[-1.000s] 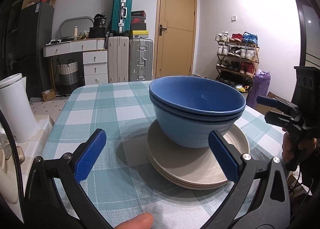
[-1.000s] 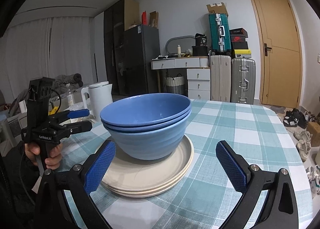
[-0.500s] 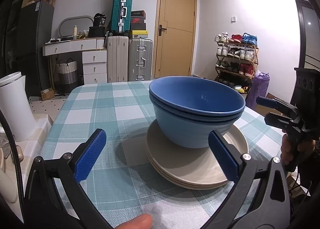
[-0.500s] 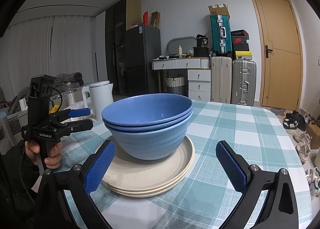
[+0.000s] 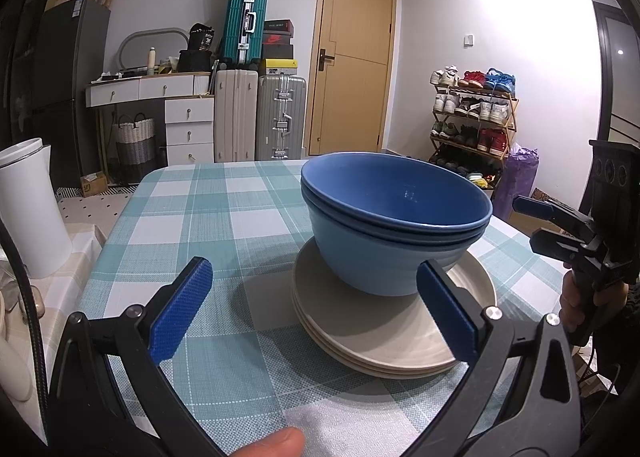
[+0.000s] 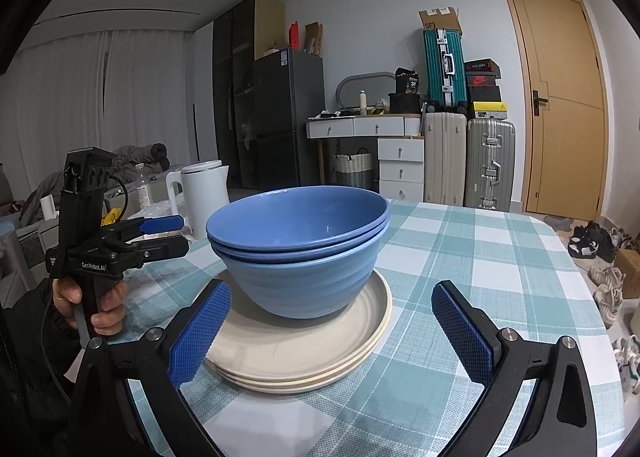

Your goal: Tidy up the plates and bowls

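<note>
Nested blue bowls (image 5: 394, 229) sit on a stack of beige plates (image 5: 400, 341) on the checked table. They also show in the right wrist view, bowls (image 6: 300, 253) on plates (image 6: 304, 349). My left gripper (image 5: 316, 309) is open and empty, just short of the stack on its near side. My right gripper (image 6: 330, 333) is open and empty, facing the stack from the other side. Each gripper appears in the other's view, the right one (image 5: 560, 225) and the left one (image 6: 160, 235).
A white kettle (image 5: 28, 213) stands at the table's left edge; it also shows in the right wrist view (image 6: 204, 193). The teal checked tablecloth (image 5: 200, 217) covers the table. Suitcases, drawers, a door and a shoe rack (image 5: 468, 129) stand behind.
Both grippers have drifted slightly; the stack of bowls and plates has not moved. Both grippers stay open.
</note>
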Motion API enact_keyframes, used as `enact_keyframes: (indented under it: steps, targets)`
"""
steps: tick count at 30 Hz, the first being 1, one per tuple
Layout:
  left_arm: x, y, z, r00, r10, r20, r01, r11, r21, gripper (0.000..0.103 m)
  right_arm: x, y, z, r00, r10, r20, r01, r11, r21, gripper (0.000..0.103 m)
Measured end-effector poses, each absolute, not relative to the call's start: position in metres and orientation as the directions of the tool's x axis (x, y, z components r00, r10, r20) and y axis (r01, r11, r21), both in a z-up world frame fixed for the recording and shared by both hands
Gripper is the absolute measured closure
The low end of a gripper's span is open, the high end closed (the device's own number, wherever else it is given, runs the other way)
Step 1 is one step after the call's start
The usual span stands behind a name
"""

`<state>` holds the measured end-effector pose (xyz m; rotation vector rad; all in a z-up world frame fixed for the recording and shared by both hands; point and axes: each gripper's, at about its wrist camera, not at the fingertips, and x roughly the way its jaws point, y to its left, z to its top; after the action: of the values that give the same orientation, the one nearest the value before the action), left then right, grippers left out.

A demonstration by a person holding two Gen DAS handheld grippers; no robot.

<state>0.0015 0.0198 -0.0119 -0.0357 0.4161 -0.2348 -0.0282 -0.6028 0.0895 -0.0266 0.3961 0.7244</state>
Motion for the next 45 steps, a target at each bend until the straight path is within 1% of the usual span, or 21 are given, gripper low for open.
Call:
enact_keyframes:
  steps: [45]
  targets:
    - [0.0017, 0.0211, -0.0117, 0.891, -0.232, -0.391, 0.219, 0.973, -0.078, 0.001, -0.0284, -0.6012, 0.0869, 0.674, 0.642, -0.365, -0.653, 0.749, 0.111, 0.001]
